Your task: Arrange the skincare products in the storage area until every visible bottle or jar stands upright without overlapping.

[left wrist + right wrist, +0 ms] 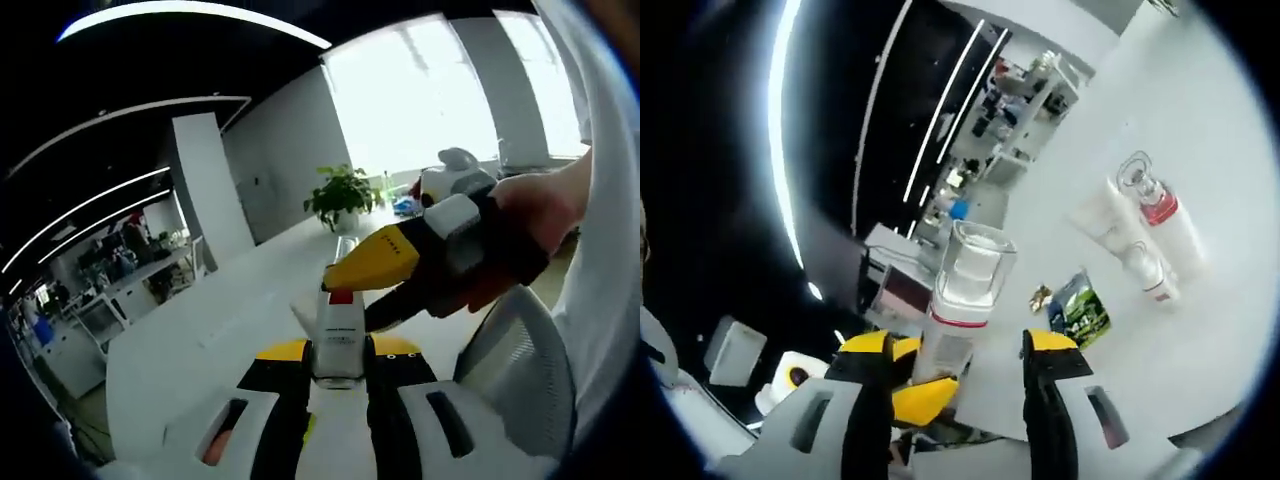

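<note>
- While we look along the left gripper (340,352), its jaws sit closed on a white bottle with a red band (340,325), held upright between them.
- Just right of those jaws, the right gripper (400,262) reaches in, a hand (530,225) around it.
- Along the right gripper (970,350), the clear-capped bottle (965,285) stands between its parted jaws, nearer the left one; we cannot tell whether they touch it.
- Farther right, two bottles (1165,225) lie on the white table (1200,330) beside a green packet (1080,305).

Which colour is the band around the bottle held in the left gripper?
Red, on the white bottle; the left gripper view shows it best.
</note>
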Action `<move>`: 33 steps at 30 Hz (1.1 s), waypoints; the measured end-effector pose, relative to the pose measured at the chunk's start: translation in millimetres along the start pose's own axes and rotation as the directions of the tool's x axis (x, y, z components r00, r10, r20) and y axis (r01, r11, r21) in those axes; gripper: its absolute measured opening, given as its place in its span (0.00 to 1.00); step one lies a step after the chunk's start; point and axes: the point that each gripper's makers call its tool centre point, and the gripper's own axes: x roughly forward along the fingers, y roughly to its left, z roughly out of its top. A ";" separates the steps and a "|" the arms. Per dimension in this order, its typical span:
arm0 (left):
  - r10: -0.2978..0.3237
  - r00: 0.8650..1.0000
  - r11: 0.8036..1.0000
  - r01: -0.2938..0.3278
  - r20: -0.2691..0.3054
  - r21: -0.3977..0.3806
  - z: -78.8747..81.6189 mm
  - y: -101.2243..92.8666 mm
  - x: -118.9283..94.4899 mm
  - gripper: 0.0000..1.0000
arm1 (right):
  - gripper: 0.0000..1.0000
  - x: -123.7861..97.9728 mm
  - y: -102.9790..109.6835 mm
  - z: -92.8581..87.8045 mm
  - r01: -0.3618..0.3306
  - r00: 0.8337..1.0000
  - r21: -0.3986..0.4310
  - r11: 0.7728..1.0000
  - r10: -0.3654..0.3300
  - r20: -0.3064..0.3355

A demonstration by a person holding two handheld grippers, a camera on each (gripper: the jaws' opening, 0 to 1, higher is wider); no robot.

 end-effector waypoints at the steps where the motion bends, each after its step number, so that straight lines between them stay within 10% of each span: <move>1: 0.002 1.000 1.000 -0.002 -0.001 0.001 -0.5 -0.7 -1.1 0.25 | 0.43 0.7 2.0 -1.3 -0.008 1.000 0.010 1.000 0.008 0.001; 15: 0.027 1.000 0.999 -0.026 0.012 -0.040 -3.5 -0.7 -7.4 0.26 | 0.23 3.3 6.8 -13.7 -0.035 0.999 0.066 0.997 0.035 0.004; 22: -0.079 0.996 0.992 0.082 0.028 -0.096 -7.8 -16.4 -7.2 0.29 | 0.20 -4.1 5.7 -11.6 -0.027 0.999 -0.104 0.994 0.024 -0.031; 25: -0.155 0.987 0.966 0.162 0.050 -0.203 -7.3 -23.0 -14.1 0.51 | 0.20 -8.9 3.0 -8.1 -0.033 0.998 -0.187 0.982 0.023 -0.058; 28: -0.204 0.977 0.949 0.214 0.068 -0.230 -6.6 -20.5 -23.0 0.55 | 0.20 -14.6 3.6 -8.7 -0.069 0.992 -0.335 0.940 0.030 -0.122; 33: -0.260 0.961 0.917 0.276 0.093 -0.287 2.9 -6.9 -33.8 0.56 | 0.19 -24.1 2.2 -22.7 -0.190 0.951 -0.633 0.751 -0.019 -0.308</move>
